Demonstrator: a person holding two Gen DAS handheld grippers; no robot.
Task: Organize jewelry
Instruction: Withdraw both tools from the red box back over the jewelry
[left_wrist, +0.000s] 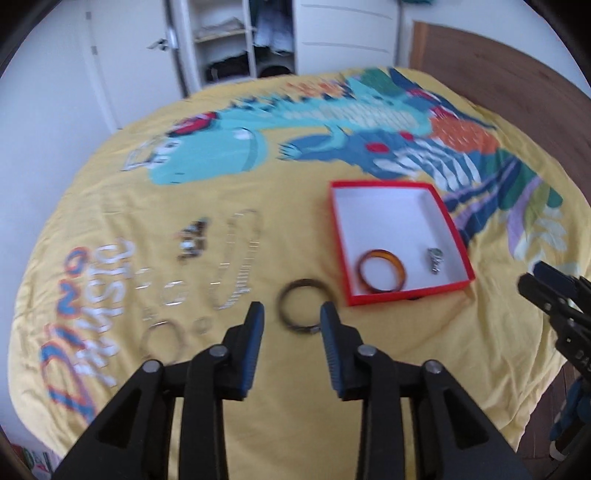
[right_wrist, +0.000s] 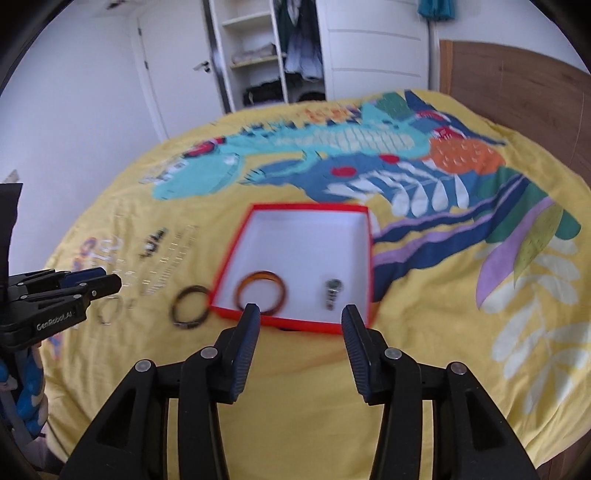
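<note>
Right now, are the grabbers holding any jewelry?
No. The left gripper and right gripper are both open and empty, above the yellow bedspread.

A: How is the left gripper (left_wrist: 291, 310) set?

B: Its 2 fingers are spread wide with nothing between them, reaching forward and tilted down.

A: And the right gripper (right_wrist: 300, 312)?

B: Same: 2 fingers parted, gap bare, also angled down. It sits to the right of the left one; each shows at the edge of the other's view, side-on.

A: Do they touch?

B: No, they're apart.
</note>
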